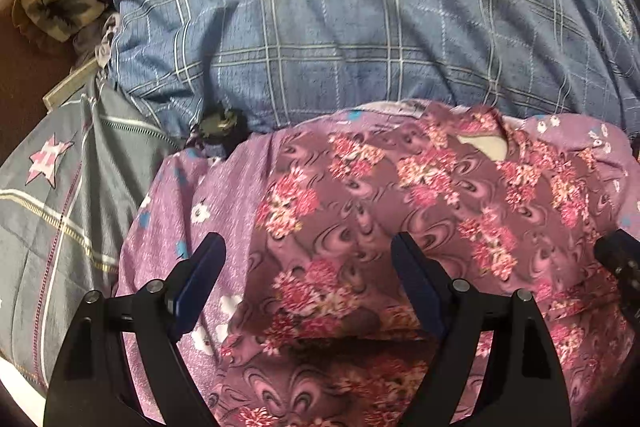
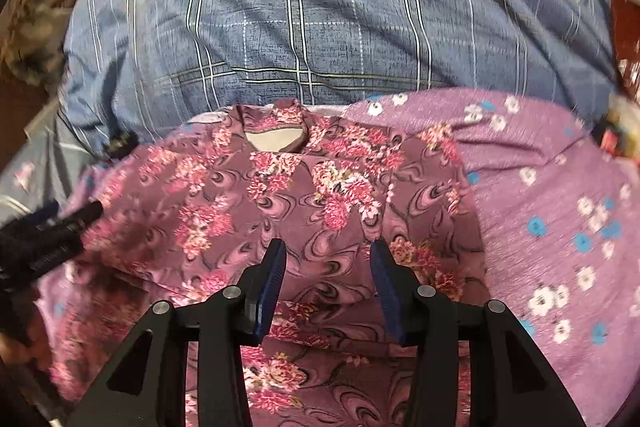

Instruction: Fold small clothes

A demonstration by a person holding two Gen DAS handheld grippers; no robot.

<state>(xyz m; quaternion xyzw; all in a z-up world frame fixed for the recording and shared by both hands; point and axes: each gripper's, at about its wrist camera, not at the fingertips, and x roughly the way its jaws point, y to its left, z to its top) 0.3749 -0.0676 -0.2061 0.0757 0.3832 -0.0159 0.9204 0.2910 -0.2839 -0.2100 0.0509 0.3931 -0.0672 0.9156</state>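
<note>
Both tools hover over the flowered garment (image 2: 304, 187) with nothing gripped: the left tool (image 1: 308, 267) stands wide and the right tool (image 2: 328, 267) about half apart, cloth below the fingers but not pinched. To fold well, I judge each should drop to a free edge, nip only the top layer, and carry it over evenly without dragging the purple sheet (image 2: 560, 195) beneath. Ahead of both tools the garment lies flat, its neck opening (image 2: 276, 139) at the far end toward the blue plaid quilt (image 2: 320, 27).

Home bedroom: plaid quilt (image 1: 320, 27), floral bedsheet (image 2: 560, 207).
</note>
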